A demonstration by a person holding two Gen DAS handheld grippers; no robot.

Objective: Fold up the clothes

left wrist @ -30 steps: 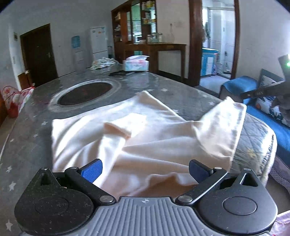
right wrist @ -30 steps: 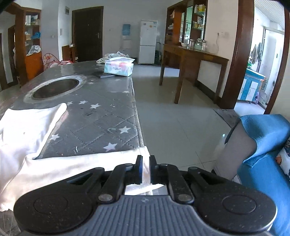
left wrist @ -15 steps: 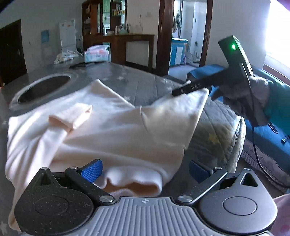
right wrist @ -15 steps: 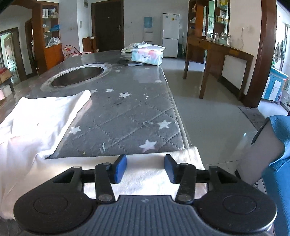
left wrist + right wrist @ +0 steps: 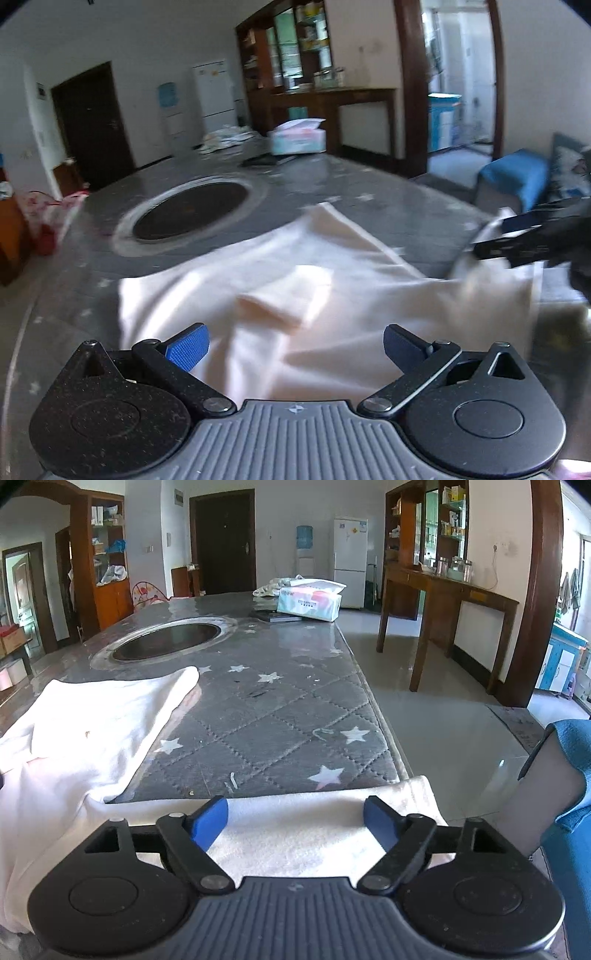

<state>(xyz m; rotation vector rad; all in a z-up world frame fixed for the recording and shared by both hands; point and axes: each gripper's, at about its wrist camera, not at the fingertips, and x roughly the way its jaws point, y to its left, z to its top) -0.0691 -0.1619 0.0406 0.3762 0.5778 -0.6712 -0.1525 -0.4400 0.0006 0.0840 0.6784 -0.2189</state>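
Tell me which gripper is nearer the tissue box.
Neither clearly: both the left gripper and the right gripper hover open over the cream garment at the table's near end, with the tissue box far down it.

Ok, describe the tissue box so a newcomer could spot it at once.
Follow the grey star-quilted table past its round sunken hole to the far right corner. The tissue box sits there on a flat dark object, a white tissue poking from its pale top.

garment (image 5: 332, 295): cream-white, rumpled | partly folded; spread on table, 1 edge overhanging
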